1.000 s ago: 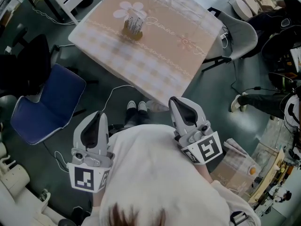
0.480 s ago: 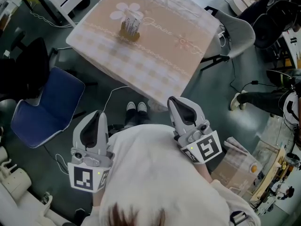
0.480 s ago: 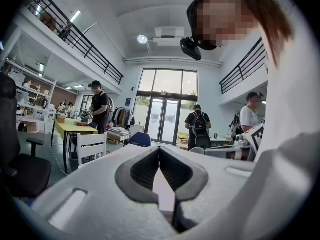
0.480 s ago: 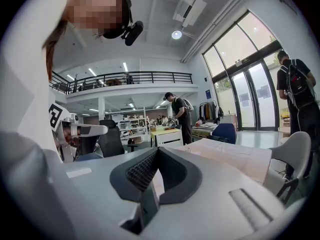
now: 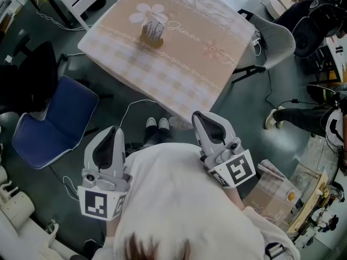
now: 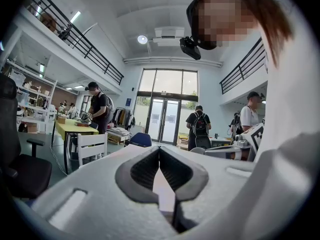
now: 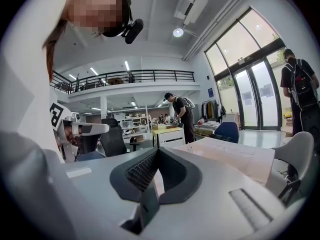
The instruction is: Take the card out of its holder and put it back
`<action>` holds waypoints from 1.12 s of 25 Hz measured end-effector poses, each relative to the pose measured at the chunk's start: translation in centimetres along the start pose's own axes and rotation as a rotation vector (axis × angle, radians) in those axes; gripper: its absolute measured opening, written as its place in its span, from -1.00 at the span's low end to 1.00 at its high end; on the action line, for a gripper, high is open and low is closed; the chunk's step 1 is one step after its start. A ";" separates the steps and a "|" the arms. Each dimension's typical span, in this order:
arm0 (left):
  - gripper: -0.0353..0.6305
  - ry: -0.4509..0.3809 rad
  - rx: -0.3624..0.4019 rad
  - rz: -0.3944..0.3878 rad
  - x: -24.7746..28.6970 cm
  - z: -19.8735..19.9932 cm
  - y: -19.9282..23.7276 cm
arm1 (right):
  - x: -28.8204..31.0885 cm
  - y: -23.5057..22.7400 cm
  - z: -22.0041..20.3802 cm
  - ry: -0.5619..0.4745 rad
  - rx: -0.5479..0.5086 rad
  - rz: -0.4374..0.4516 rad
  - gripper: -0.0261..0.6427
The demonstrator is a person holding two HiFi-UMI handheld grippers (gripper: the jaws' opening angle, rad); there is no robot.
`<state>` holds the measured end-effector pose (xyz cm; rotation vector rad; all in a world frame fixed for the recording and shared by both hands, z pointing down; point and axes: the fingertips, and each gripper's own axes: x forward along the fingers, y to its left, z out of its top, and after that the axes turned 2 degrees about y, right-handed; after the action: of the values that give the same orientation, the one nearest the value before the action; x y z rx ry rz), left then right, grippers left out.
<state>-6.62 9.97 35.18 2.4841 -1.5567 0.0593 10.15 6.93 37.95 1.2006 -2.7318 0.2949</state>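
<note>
While the left gripper (image 5: pixel 113 134) and right gripper (image 5: pixel 199 118) idle, the card (image 5: pixel 155 21) sits in its holder (image 5: pixel 151 39).
Ribbed dark pads pressed together, empty, unmoved since earlier; holder on the checked tablecloth (image 5: pixel 179 58), upper left.

This is a large, open, two-storey work hall, part lab and part workshop. A mezzanine railing (image 7: pixel 130 75) runs along the upper level, tall glazed doors (image 6: pixel 167 119) fill the far wall, and an air-conditioning unit (image 6: pixel 170 32) hangs from the high ceiling. Below are a yellow work table (image 6: pixel 75 129), stocked shelves (image 6: pixel 35 96), a black office chair (image 7: pixel 112 139), and a loose cable (image 5: pixel 135 101) on the grey floor (image 5: pixel 249 112). People (image 6: pixel 98 109) stand working.
</note>
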 end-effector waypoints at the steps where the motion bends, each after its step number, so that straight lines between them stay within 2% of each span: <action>1: -0.89 0.002 0.000 0.000 0.0 0.0 0.0 | 0.1 0.0 0.0 0.001 0.000 0.002 -0.93; 20: -0.89 -0.021 0.001 -0.004 1.1 0.6 1.5 | 1.4 -0.3 0.2 0.018 -0.027 -0.006 -0.93; 28: -0.89 -0.029 -0.011 0.022 0.7 0.6 2.8 | 2.2 0.1 0.2 0.025 -0.034 0.005 -0.93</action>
<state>-8.83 8.02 35.08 2.4702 -1.5908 0.0182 8.63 5.39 38.17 1.1742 -2.7073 0.2609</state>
